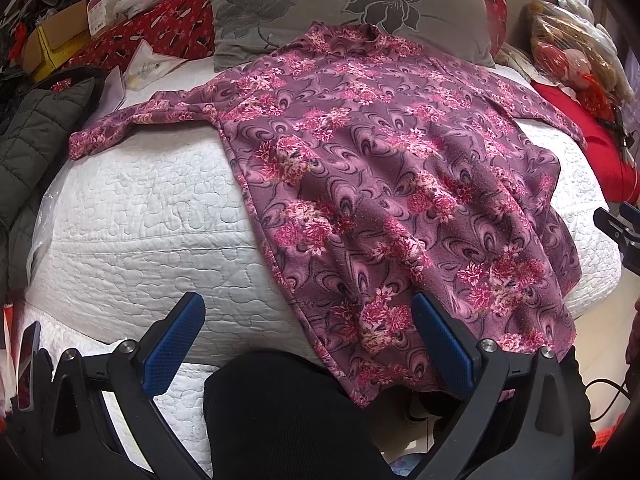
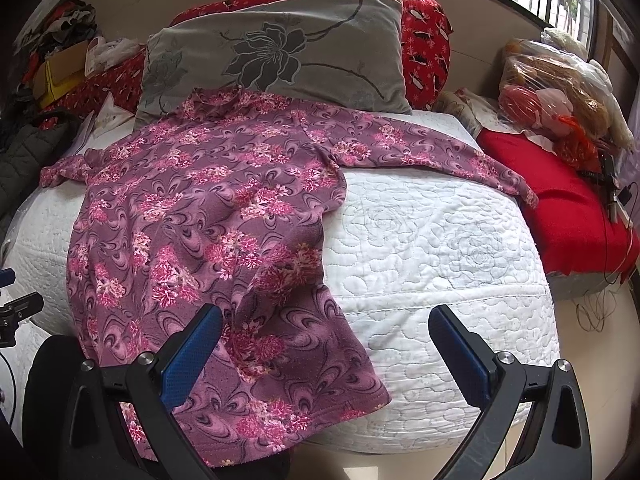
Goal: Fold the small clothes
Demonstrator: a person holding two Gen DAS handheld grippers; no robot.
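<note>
A bed (image 1: 140, 216) with a white quilted cover fills both views. On it lies a purple flowered top (image 1: 380, 168), spread flat and face up, its collar at 12 o'clock touching a grey flowered pillow (image 1: 340, 0) and its hem at 6 o'clock hanging over the near edge of the bed. One sleeve reaches toward 9 o'clock in the left wrist view; the other reaches toward 3 o'clock in the right wrist view. A red patterned cushion (image 2: 426, 40) stands behind the pillow. A red blanket (image 2: 560, 208) lies at 3 o'clock, and a dark padded jacket (image 1: 36, 140) lies at 9 o'clock. The left gripper (image 1: 308, 344) hangs over the hem's left corner, jaws wide apart, holding nothing. The right gripper (image 2: 326, 348) hangs over the hem's right corner, jaws likewise wide apart and empty.
</note>
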